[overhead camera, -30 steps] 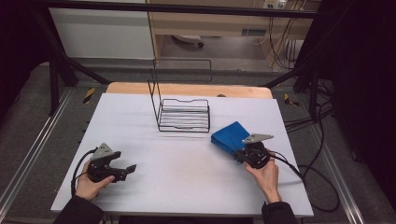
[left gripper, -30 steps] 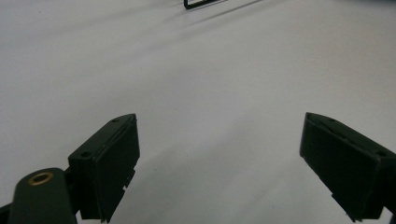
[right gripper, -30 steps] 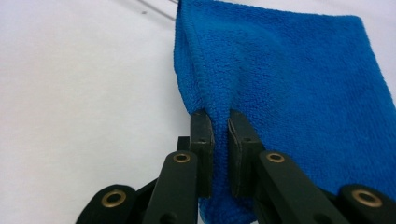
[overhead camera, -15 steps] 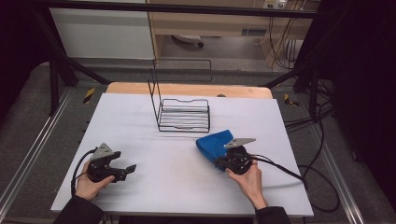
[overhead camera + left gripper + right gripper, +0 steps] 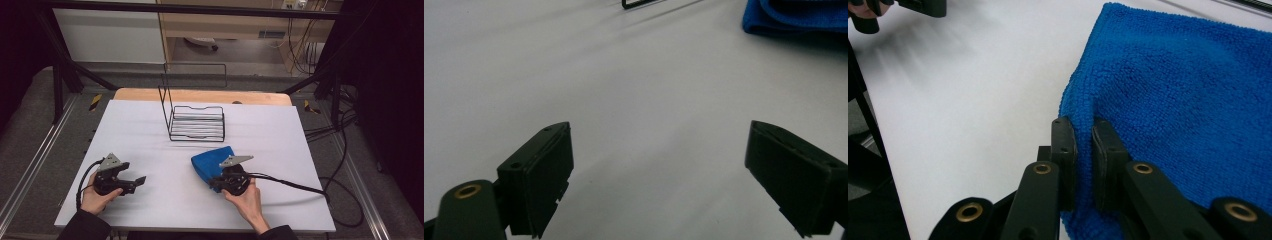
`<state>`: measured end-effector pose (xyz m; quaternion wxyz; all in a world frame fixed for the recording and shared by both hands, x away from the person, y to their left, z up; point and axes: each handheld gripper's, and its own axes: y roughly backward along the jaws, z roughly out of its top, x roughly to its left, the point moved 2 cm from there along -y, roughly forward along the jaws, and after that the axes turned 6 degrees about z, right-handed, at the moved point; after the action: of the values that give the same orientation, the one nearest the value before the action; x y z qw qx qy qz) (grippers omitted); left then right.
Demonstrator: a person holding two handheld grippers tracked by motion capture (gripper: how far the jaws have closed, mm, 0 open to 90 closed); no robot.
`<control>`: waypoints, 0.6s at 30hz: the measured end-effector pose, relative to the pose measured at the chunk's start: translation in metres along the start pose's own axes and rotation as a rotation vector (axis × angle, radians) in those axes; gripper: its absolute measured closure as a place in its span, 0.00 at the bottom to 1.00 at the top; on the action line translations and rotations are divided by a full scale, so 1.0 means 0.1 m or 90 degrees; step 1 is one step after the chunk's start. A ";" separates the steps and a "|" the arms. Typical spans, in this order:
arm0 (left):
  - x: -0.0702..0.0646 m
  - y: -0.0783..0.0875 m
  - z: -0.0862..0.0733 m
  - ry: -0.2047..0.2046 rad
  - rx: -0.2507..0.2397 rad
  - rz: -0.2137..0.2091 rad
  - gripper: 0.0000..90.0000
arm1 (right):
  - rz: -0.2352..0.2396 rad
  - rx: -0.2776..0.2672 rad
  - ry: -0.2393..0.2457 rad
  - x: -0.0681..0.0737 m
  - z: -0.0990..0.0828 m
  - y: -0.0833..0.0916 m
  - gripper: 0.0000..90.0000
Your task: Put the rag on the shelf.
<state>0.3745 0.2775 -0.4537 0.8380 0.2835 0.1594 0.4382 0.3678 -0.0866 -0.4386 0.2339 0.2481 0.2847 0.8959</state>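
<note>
A folded blue cloth (image 5: 211, 164) lies on the white table, in front of the wire rack. My right gripper (image 5: 214, 183) is at the cloth's near edge, and its jaws are shut on a pinched fold of the blue cloth (image 5: 1168, 95) with fingertips close together at my right gripper (image 5: 1083, 125). My left gripper (image 5: 137, 181) rests low over the table at the front left, pointing right. Its jaws stand wide apart around bare table at my left gripper (image 5: 659, 150). A corner of the blue cloth (image 5: 796, 15) shows far ahead of it.
A black wire rack (image 5: 196, 122) with a tall back frame stands at the middle back of the white table (image 5: 280, 135). Cables trail from both grippers, the right one (image 5: 295, 184) running off the table's right side.
My right gripper has dragged the blue cloth leftward and nearer across the table, from the right of the rack to in front of it. The left gripper has stayed put.
</note>
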 end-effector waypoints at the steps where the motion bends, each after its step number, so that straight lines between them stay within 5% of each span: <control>1: 0.00 0.00 0.00 0.000 0.000 0.000 0.13 | 0.005 -0.003 -0.001 0.02 0.01 -0.02 0.92; 18: 0.00 -0.01 0.00 0.001 0.000 0.000 0.13 | 0.053 -0.013 0.005 0.34 0.03 -0.36 0.91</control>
<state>0.3749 0.2769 -0.4542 0.8376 0.2835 0.1601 0.4386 0.3533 -0.0405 -0.4485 0.1981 0.2540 0.2657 0.9087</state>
